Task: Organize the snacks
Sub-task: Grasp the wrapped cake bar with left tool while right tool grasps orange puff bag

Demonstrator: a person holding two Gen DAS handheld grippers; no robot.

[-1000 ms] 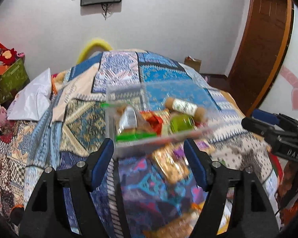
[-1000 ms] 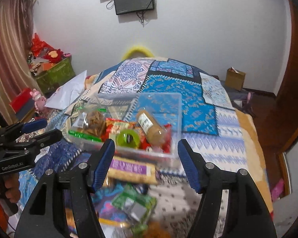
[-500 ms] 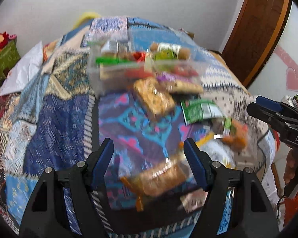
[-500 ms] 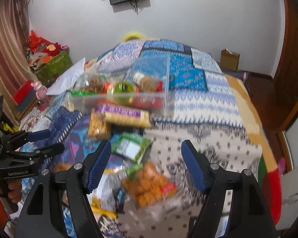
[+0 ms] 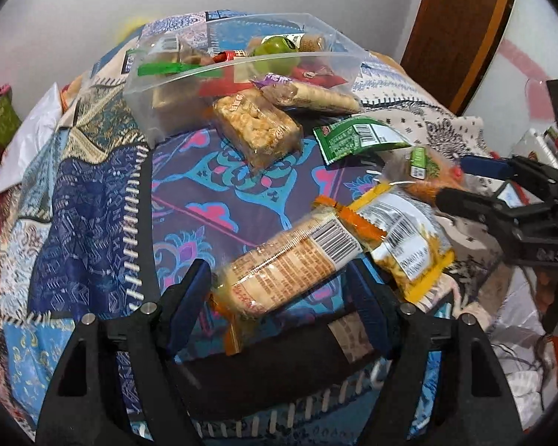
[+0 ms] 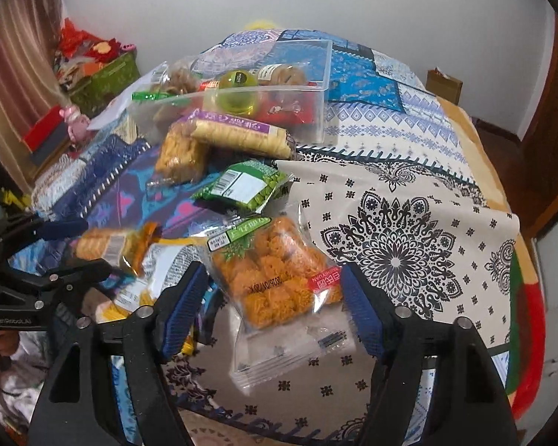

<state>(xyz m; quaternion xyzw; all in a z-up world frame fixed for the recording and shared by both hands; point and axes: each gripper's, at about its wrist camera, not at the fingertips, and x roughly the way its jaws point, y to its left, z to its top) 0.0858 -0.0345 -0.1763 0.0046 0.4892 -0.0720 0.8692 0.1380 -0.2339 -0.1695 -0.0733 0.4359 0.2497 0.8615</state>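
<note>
A clear plastic bin (image 5: 175,85) (image 6: 321,85) holding several snacks sits at the far side of the patchwork bedspread. Loose packets lie in front of it. My left gripper (image 5: 279,297) is open, its fingers either side of a long orange-ended cracker pack (image 5: 290,264). A yellow bag (image 5: 409,245), a green packet (image 5: 357,135) and a rice-bar pack (image 5: 256,130) lie beyond. My right gripper (image 6: 271,297) is open over a clear bag of orange puffs (image 6: 275,271). It also shows in the left wrist view (image 5: 465,182).
A purple-labelled biscuit roll (image 6: 241,133) leans at the bin's front. A white pillow (image 5: 29,133) and a green box (image 6: 104,78) are at the left. A wooden door (image 5: 461,29) stands at the right. The bed edge is close below both grippers.
Both grippers have pulled back and tilted down from the bin to the near loose packets. The cracker pack now sits between the left fingers, the orange puffs between the right.
</note>
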